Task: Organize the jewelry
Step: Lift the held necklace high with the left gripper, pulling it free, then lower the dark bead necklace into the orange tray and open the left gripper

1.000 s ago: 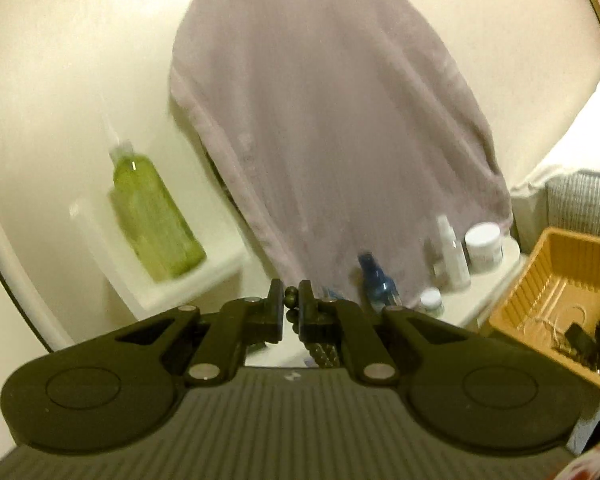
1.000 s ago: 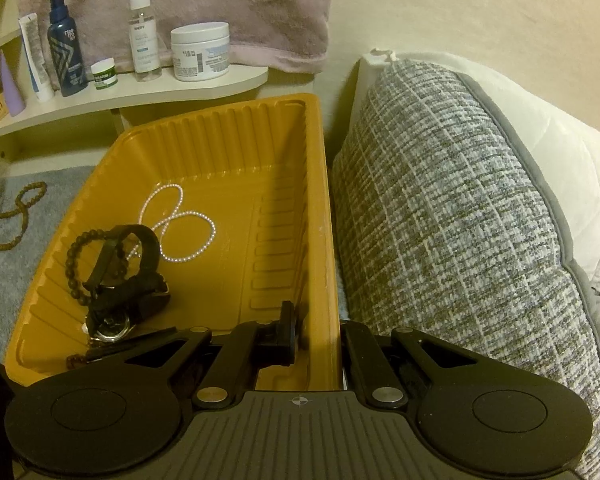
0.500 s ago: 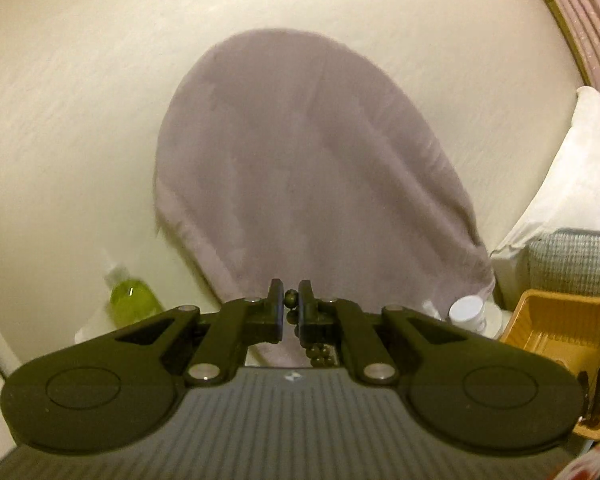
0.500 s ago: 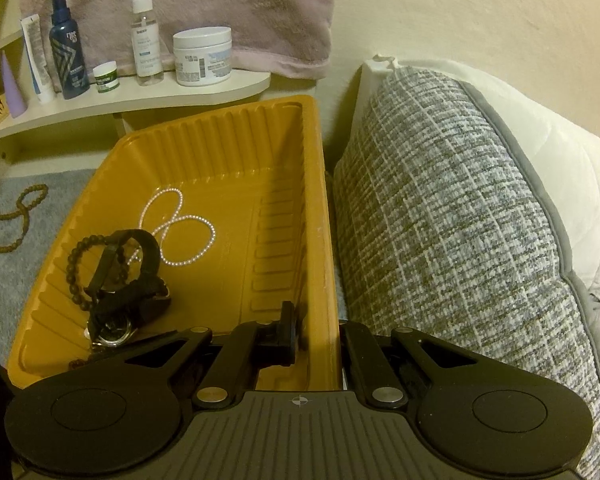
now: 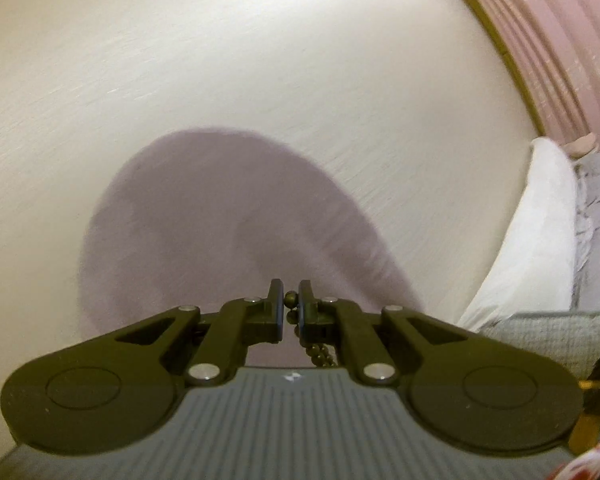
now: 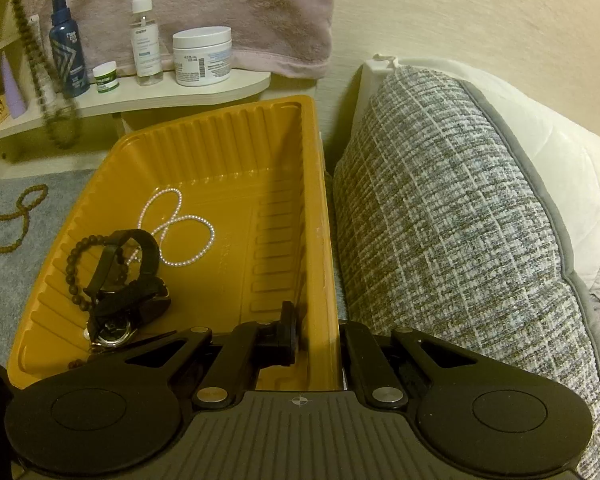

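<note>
My left gripper (image 5: pixel 291 300) is shut on a brown bead necklace (image 5: pixel 314 354), whose strand hangs below the jaws in front of the wall. The right wrist view shows that same necklace (image 6: pixel 32 60) dangling, blurred, at the far left above the shelf. My right gripper (image 6: pixel 318 332) is shut on the right wall of the yellow tray (image 6: pixel 220 136), one finger inside and one outside. Inside the tray lie a pearl necklace (image 6: pixel 180 232), a dark bead bracelet (image 6: pixel 74 276) and a black-strapped watch (image 6: pixel 112 328). Another brown bead strand (image 6: pixel 16 216) lies on the grey cloth left of the tray.
A pale shelf (image 6: pixel 204 94) behind the tray carries a blue bottle (image 6: pixel 68 52), a spray bottle (image 6: pixel 144 36) and a white jar (image 6: pixel 202 56). A mauve towel (image 6: pixel 220 4) hangs above it. A woven grey cushion (image 6: pixel 440 208) presses against the tray's right side, with a white pillow (image 6: pixel 540 152) behind.
The left gripper has risen with the necklace; the shelf, bottles and tray have dropped out of its view. In the right view the necklace now hangs in the air. The right gripper has not moved.
</note>
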